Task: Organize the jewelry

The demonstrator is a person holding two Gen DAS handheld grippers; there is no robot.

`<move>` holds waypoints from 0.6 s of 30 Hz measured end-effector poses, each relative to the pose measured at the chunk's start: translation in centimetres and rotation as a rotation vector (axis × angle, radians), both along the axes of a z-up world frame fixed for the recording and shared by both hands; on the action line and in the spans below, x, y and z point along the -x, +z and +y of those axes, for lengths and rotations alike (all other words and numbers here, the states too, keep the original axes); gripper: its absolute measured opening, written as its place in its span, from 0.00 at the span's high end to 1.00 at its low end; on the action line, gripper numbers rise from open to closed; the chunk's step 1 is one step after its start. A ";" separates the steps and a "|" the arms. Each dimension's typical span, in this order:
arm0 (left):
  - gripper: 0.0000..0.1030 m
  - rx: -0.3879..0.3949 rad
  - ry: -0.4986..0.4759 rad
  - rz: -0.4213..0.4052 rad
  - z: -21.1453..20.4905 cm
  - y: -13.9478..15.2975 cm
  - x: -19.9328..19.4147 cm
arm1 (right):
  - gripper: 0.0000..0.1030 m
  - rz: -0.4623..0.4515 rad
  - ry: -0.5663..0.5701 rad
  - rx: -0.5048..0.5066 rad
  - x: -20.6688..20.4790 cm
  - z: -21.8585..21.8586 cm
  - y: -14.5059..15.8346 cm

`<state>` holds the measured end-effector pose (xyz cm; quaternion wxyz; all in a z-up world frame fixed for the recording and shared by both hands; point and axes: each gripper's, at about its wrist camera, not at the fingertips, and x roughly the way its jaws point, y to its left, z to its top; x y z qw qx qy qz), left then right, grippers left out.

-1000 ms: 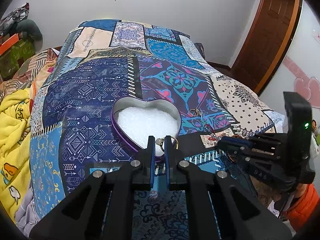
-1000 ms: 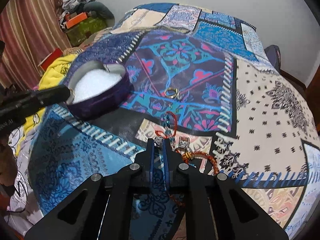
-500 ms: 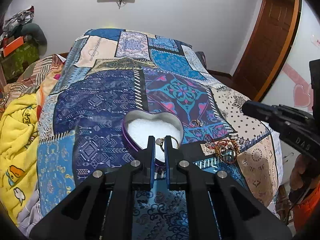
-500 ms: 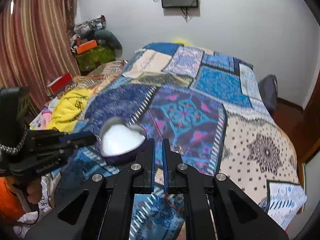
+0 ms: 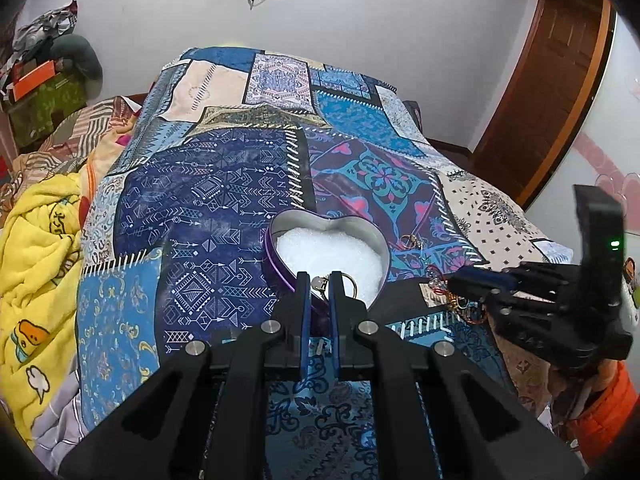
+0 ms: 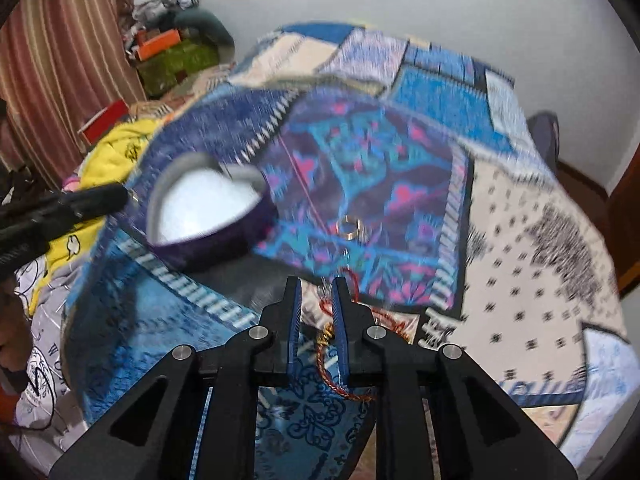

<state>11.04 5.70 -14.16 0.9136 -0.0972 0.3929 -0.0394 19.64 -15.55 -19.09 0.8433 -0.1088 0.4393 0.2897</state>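
While left gripper (image 5: pixel 320 285) pinches a ring (image 5: pixel 347 282) over heart tin (image 5: pixel 276 258), right gripper (image 6: pixel 316 294), slightly open, hangs above bracelets (image 6: pixel 340 360) beside tin.

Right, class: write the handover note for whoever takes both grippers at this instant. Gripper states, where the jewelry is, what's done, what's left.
Left gripper: nearly closed on a small ring piece, at the near rim of the heart-shaped tin.
Right gripper: slightly open, holding nothing, over the red and gold bracelets on the bedspread.
Gold ring lies loose on the bedspread beside the tin.
Done: nothing visibly resting in the tin.
Left: release the ring piece, then bracelets and gold ring.
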 end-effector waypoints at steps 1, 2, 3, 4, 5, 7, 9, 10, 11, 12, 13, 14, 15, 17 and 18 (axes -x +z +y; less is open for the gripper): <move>0.93 -0.001 -0.003 0.003 0.0 -0.1 -0.1 | 0.87 0.009 -0.005 0.003 -0.4 0.0 -0.4; 0.93 -0.002 -0.004 0.006 -0.1 -0.2 -0.2 | 0.87 0.013 -0.006 0.005 -0.4 0.0 -0.5; 0.93 -0.003 -0.006 0.009 -0.1 -0.4 -0.4 | 0.87 0.017 -0.006 0.008 -0.5 0.0 -0.6; 0.93 -0.003 -0.008 0.011 -0.1 -0.4 -0.5 | 0.87 0.024 -0.004 0.012 -0.8 0.1 -0.8; 0.93 -0.003 -0.009 0.014 -0.1 -0.6 -0.6 | 0.87 0.025 -0.003 0.015 -0.8 0.2 -0.9; 0.93 -0.003 -0.009 0.019 -0.2 -0.8 -0.8 | 0.87 0.020 0.004 0.027 -0.9 0.5 -1.0; 0.93 -0.001 -0.011 0.024 -0.2 -1.1 -1.0 | 0.87 0.016 0.020 0.030 -0.7 0.7 -1.0; 0.93 -0.001 -0.011 0.026 -0.2 -1.1 -1.1 | 0.87 0.009 0.025 0.036 -0.5 0.9 -1.1; 0.93 -0.002 -0.011 0.028 -0.2 -1.2 -1.1 | 0.87 0.004 0.028 0.042 -0.5 1.0 -1.1; 0.93 -0.001 -0.011 0.031 -0.2 -1.3 -1.1 | 0.87 0.000 0.030 0.046 -0.4 1.0 -1.2; 0.93 0.000 -0.011 0.032 -0.2 -1.3 -1.2 | 0.87 0.001 0.028 0.045 -0.4 1.0 -1.2; 0.93 -0.001 -0.010 0.032 -0.2 -1.4 -1.2 | 0.87 0.005 0.023 0.042 -0.4 1.0 -1.2; 0.93 0.000 -0.011 0.032 -0.2 -1.4 -1.2 | 0.87 0.012 0.017 0.032 -0.4 0.8 -1.2; 0.93 -0.001 -0.011 0.032 -0.2 -1.4 -1.2 | 0.87 0.024 0.009 0.015 -0.5 0.5 -1.2; 0.93 -0.002 -0.012 0.031 -0.2 -1.3 -1.2 | 0.88 0.026 0.005 0.006 -0.5 0.4 -1.1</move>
